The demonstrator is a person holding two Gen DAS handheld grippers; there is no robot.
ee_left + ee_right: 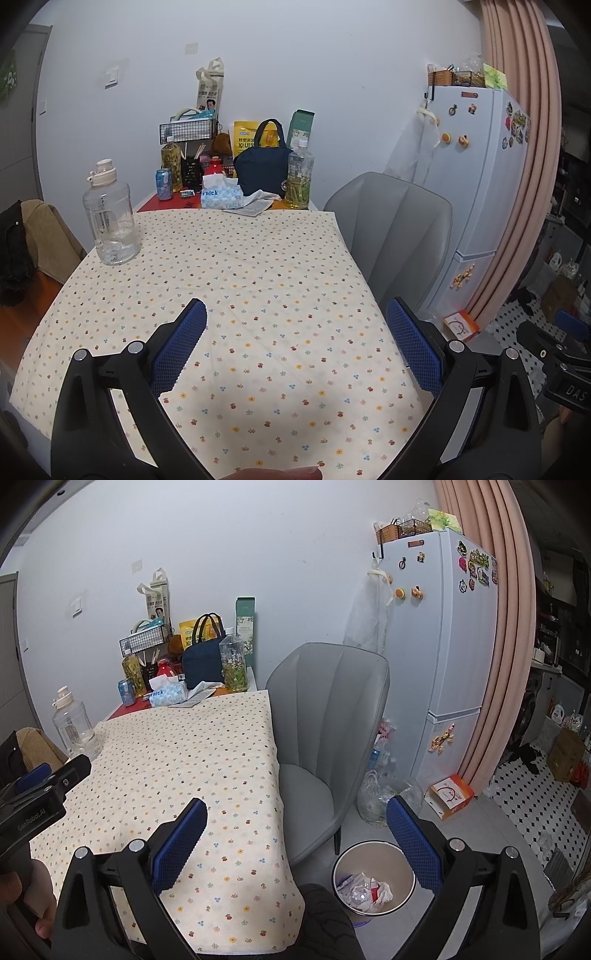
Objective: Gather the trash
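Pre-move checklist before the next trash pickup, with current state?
1. Left gripper empty, jaws apart: ok.
2. Right gripper empty, jaws apart: ok.
3. Trash bin on the floor by the grey chair, open, with room above the crumpled waste in it: ok.
4. Loose trash on the floral tablecloth: none in view, only the clear water jug: ok.
5. Crumpled paper beside the tissue pack, trash or not: cannot tell.
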